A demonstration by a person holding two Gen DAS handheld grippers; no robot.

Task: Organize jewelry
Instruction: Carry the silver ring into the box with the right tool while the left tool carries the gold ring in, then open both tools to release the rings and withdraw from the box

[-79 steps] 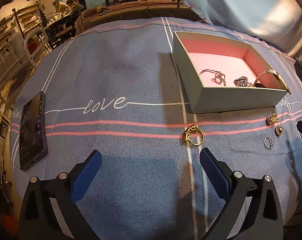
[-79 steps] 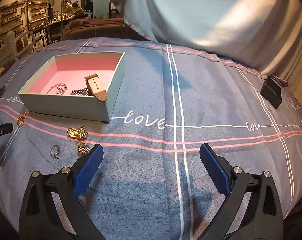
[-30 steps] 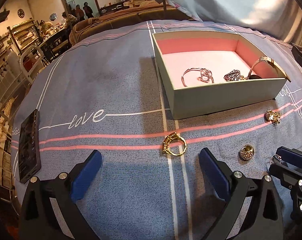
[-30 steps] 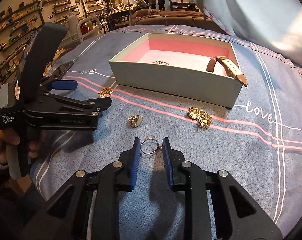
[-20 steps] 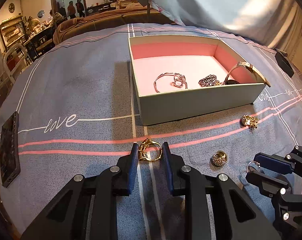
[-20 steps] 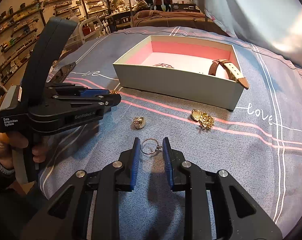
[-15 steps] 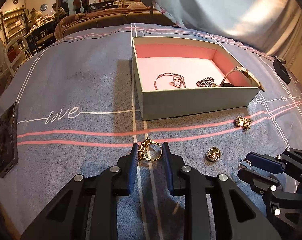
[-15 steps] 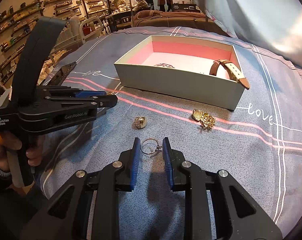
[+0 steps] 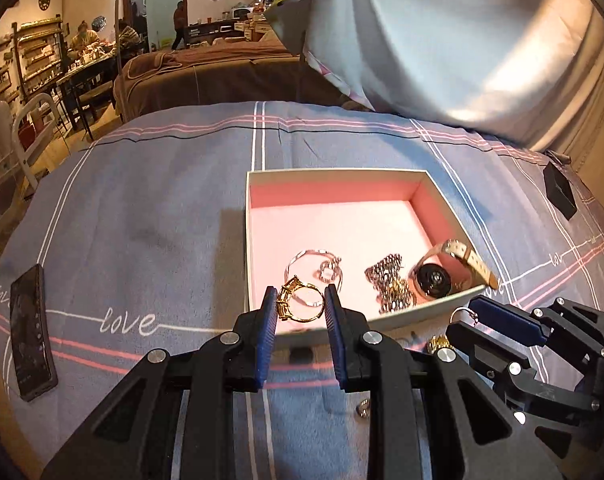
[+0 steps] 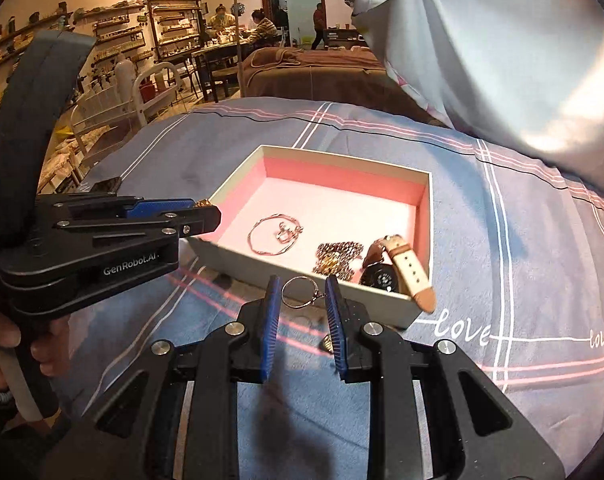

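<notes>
The left gripper, black-framed with blue finger pads, is nearly closed and pinches a chunky gold ring with an amber stone between its tips, held in the air above the near left corner of the open pale cardboard box with a pink lining. The right gripper, of the same make, is likewise nearly closed and clamps a thin silver ring with a small setting between its pads, raised just in front of the near wall of that box. In the left wrist view the right gripper shows at the lower right with the silver ring at its tips, beside the box's near right corner. Inside the box lie a thin silver bangle with a charm, a dark sparkling chain bracelet and a wristwatch with a dark round face and a tan leather strap, whose strap end overhangs the near wall. The box rests on a blue-grey bedspread with pink and white stripes and the word "love". On the bedspread a small gold ornament peeks out near the right gripper and a small rounded piece lies beneath the left gripper, too hidden to identify. A black smartphone lies well to the left, and a small black box sits at the far right.
</notes>
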